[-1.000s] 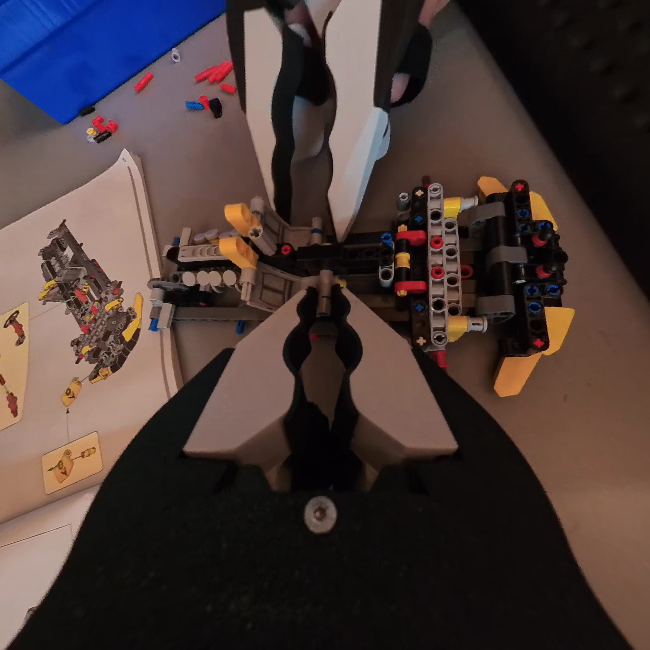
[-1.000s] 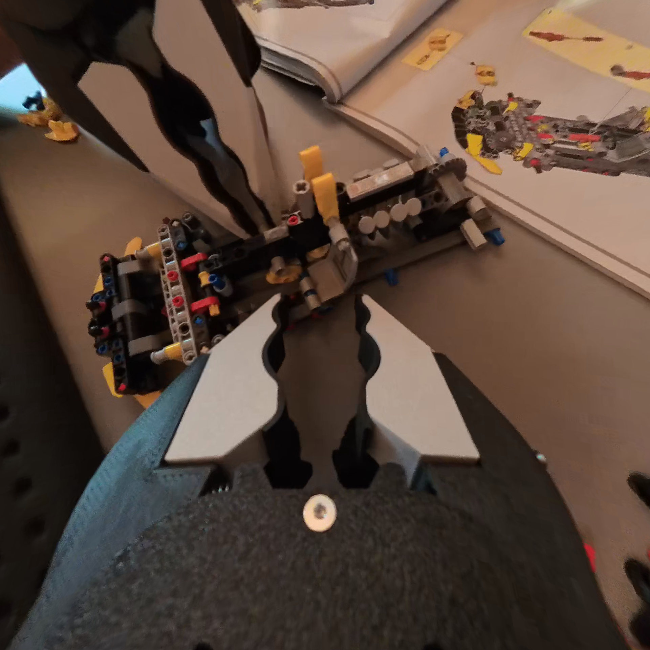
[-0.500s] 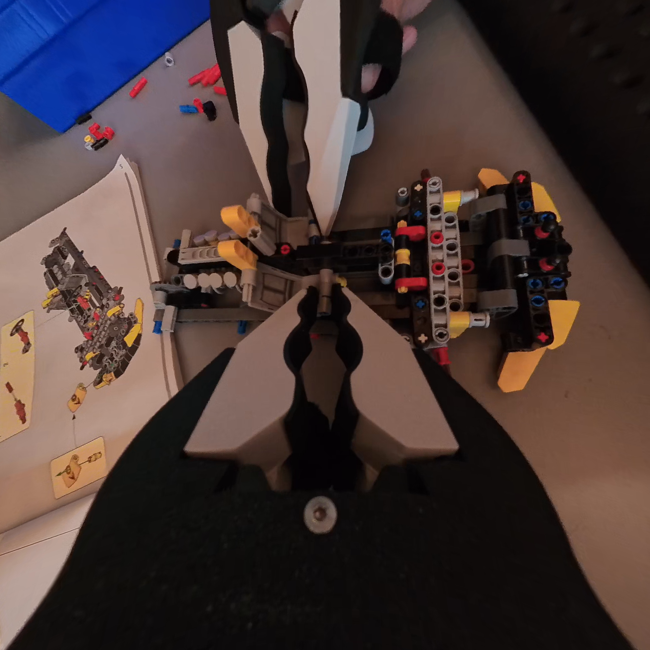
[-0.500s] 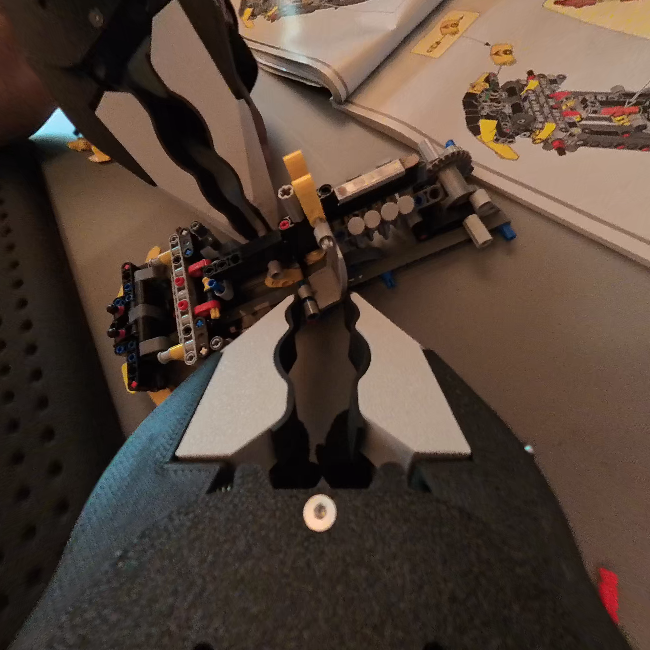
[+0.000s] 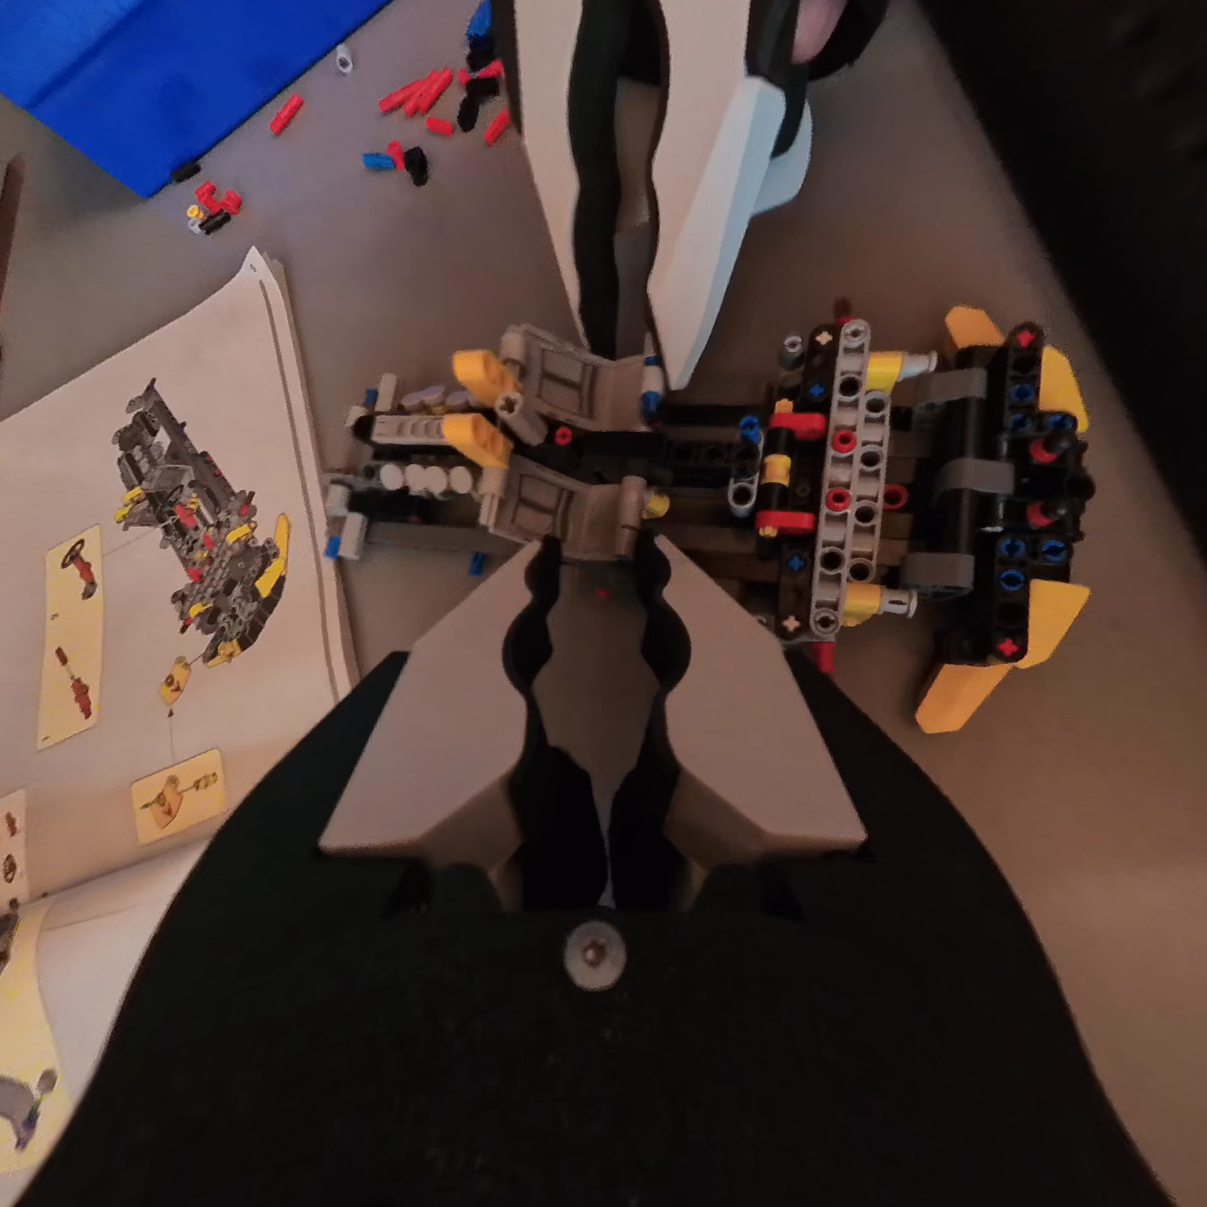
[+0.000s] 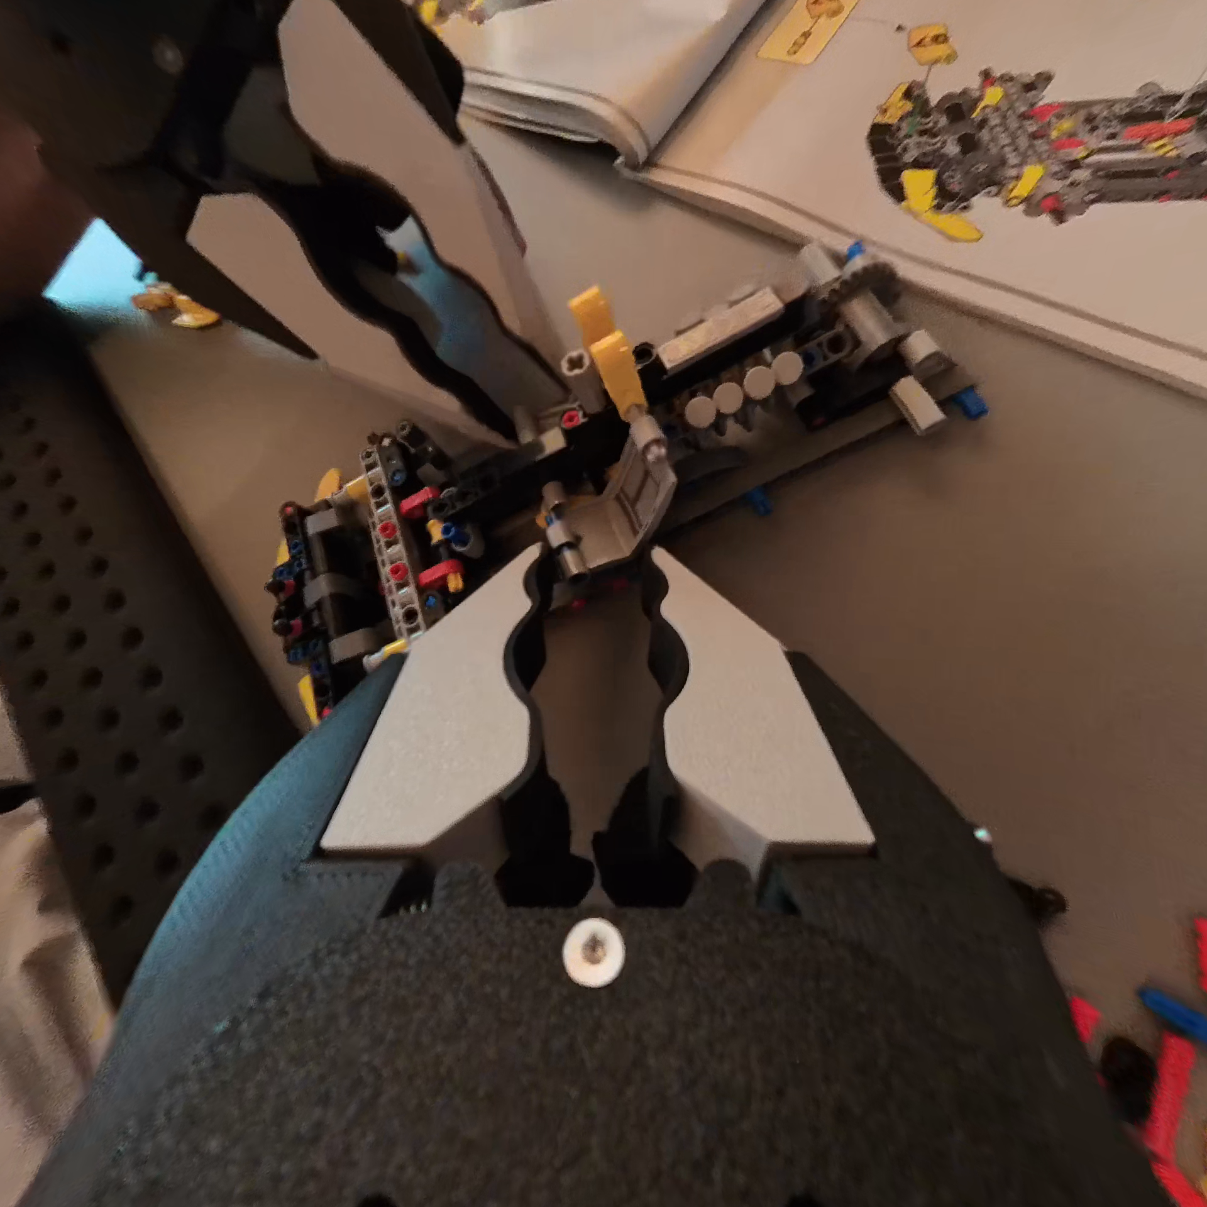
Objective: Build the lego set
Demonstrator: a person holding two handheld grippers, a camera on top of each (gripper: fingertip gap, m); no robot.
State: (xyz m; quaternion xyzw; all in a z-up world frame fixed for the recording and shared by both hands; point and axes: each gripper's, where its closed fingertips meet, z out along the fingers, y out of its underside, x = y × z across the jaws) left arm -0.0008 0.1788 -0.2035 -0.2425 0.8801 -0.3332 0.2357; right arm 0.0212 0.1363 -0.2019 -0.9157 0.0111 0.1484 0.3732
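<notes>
Lego model (image 5: 751,483), a long studded chassis of black beams with grey and yellow parts, lies flat on the matte bench (image 5: 980,849). Left hand-held gripper (image 5: 597,552) clamps a ribbed grey panel at the model's 6 o'clock edge. Right hand-held gripper (image 6: 594,558) clamps the matching curved panel at 12 o'clock.

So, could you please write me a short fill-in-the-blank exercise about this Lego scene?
The loose red plastic pins lie near the ___ flat sheet.
The black-and-grey Lego vehicle model carries ___ curved panels at its wide end.
The left tongs and right tongs meet the model from ___ sides.
Missing: blue; yellow; opposite.
</notes>
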